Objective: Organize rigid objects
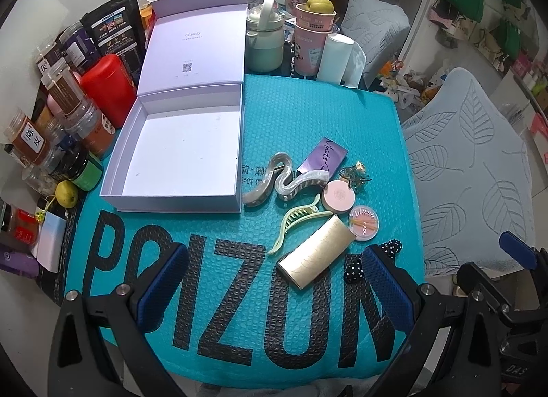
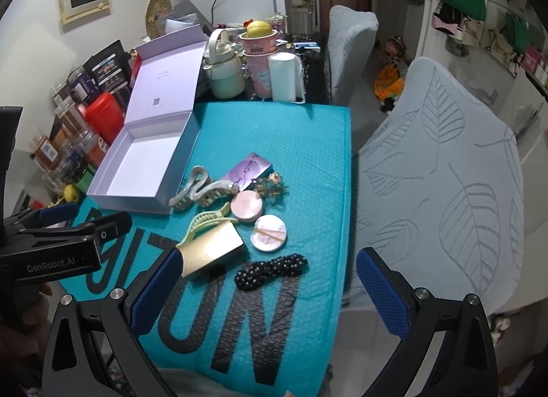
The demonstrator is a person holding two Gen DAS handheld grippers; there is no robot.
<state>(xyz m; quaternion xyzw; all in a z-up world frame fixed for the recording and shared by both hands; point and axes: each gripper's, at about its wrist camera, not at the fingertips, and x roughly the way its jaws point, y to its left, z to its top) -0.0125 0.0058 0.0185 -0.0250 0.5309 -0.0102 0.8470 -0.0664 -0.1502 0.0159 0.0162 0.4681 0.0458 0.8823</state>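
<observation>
Both tools stand released, holding nothing. The left gripper [image 1: 274,280] hovers low in the frame over the teal bubble mailer [image 1: 308,116], its blue pads spread wide above the black lettering. The right gripper [image 2: 270,284] hovers likewise at the bottom of its view, pads wide apart; its left pad [image 2: 154,287] sits in front of the near end of the gold case [image 2: 212,253].

The white box [image 1: 178,154] lies open at centre left of the left wrist view, lid [image 1: 195,44] propped upright behind it, interior bare.

The items to be sorted lie clustered on the mailer, right of the box:
- grey wavy hair claw [image 1: 281,181], just beside the box's right wall;
- purple card packet [image 1: 323,157], behind the claw;
- green hair claw [image 1: 294,226], touching the gold case;
- pink round compact [image 1: 339,196];
- clear blush pot [image 1: 363,226];
- dark ornamental clip [image 1: 356,174];
- black dotted scrunchie [image 2: 270,270], nearest the right gripper.

Jars [image 1: 68,116] and a red canister [image 1: 109,89] crowd the left edge.
</observation>
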